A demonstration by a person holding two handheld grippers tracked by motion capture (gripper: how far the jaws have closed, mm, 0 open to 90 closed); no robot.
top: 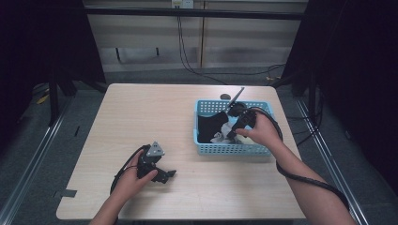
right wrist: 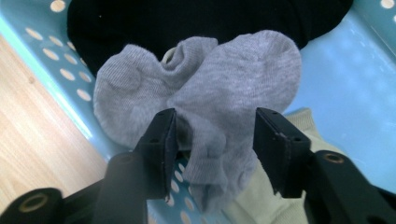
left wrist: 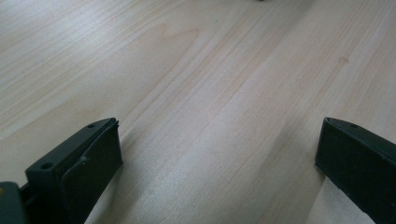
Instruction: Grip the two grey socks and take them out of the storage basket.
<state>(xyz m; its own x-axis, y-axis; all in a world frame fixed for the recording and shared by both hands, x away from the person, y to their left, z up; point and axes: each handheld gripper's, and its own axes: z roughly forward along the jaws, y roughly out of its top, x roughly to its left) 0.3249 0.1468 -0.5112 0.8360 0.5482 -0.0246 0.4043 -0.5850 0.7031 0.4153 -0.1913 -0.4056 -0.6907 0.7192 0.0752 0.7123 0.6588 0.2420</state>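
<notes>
High view frames a pale wooden table [top: 155,117], on whose right half a blue perforated basket [top: 206,149] is set. Black fabric [top: 209,125] and a cream piece [right wrist: 261,205] are held in it. A grey sock [right wrist: 224,88], soft and crumpled, is lain near the basket's front wall, between the half-parted jaws of the right gripper [right wrist: 212,144], not yet pinched. The left gripper [left wrist: 219,154] is rested near the table's front edge, jaws wide apart.
</notes>
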